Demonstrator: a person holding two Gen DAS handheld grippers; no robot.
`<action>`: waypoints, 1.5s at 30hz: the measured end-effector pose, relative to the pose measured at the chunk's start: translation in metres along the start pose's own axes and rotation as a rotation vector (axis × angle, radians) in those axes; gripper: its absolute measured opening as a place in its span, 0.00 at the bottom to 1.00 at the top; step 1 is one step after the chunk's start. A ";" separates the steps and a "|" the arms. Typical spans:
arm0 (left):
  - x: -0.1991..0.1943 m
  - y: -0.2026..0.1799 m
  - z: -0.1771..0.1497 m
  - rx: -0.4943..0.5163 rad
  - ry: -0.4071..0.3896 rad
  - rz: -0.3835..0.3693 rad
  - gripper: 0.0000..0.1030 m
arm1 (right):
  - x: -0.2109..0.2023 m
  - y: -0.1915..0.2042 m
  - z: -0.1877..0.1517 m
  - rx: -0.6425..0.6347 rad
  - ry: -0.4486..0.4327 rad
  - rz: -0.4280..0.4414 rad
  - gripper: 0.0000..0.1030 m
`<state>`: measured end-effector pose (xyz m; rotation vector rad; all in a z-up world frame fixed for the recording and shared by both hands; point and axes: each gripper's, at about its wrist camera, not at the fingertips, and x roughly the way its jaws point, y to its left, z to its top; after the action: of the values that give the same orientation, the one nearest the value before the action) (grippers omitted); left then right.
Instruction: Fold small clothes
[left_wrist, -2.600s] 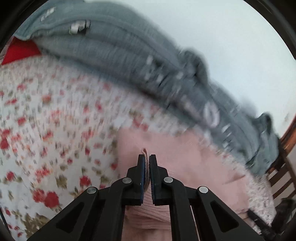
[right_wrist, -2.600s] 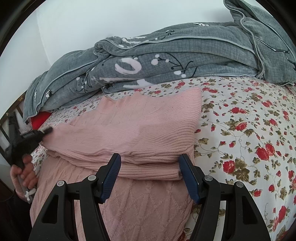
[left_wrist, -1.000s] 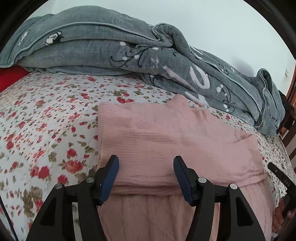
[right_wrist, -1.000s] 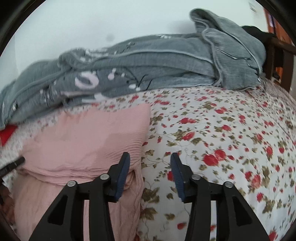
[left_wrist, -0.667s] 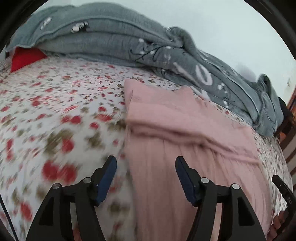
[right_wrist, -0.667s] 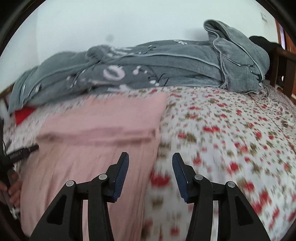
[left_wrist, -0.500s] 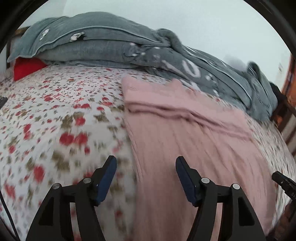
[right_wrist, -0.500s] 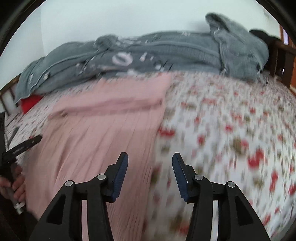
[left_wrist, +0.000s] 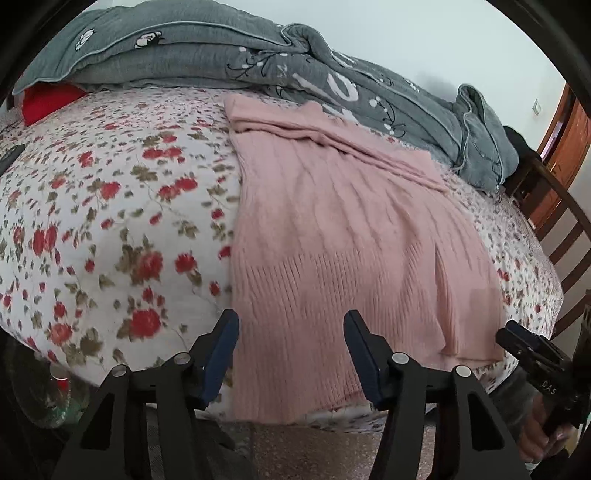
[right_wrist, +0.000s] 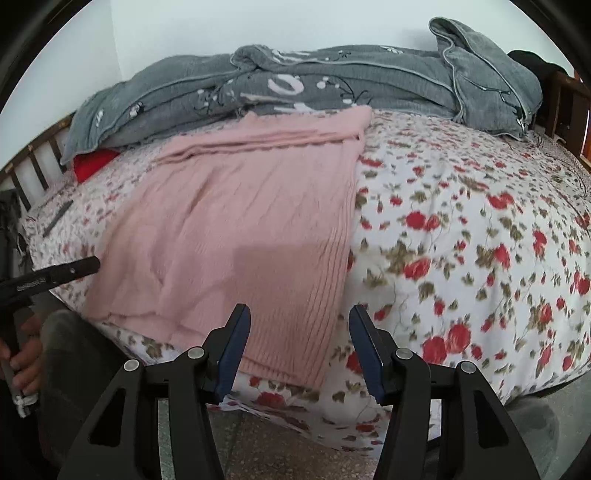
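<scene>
**One fold in, hem fold still to do**

Pink sweater (left_wrist: 343, 236) lies flat on the floral bedsheet (left_wrist: 110, 206), long axis running away from the bed's near edge, hem hanging just over it. Far end, by the grey duvet (left_wrist: 258, 70), already shows the sleeves/top layers doubled onto the body. Sides look squared. My read: roughly halfway, with the bottom-to-top fold(s) left.

Left gripper (left_wrist: 291, 350): jaws about half apart and closing, nothing between the pads; they hang over the hem's left corner. Right gripper (right_wrist: 299, 343): about half apart and opening, also empty, over the hem's right corner.

Versus a second ago: both cameras sat close over the folded upper section; now both have pulled back to the near edge, so the whole garment is in view. Further back, the left jaws were pinched on pink knit; now released. Sweater itself has not shifted.

Next, probably: pinch both hem corners.
</scene>
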<state>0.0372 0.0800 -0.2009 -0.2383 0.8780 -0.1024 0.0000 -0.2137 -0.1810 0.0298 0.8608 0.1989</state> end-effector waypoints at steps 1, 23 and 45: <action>0.004 -0.001 -0.001 0.003 0.006 0.025 0.54 | 0.004 0.000 -0.001 0.002 0.013 0.008 0.53; -0.019 0.066 -0.005 -0.167 -0.013 -0.069 0.06 | -0.007 -0.048 -0.026 0.177 -0.051 0.115 0.04; -0.011 0.049 -0.026 -0.076 -0.088 -0.129 0.47 | 0.013 -0.046 -0.024 0.112 -0.070 0.105 0.52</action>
<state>0.0093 0.1250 -0.2205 -0.3679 0.7793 -0.1777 -0.0021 -0.2575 -0.2111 0.1862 0.8001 0.2462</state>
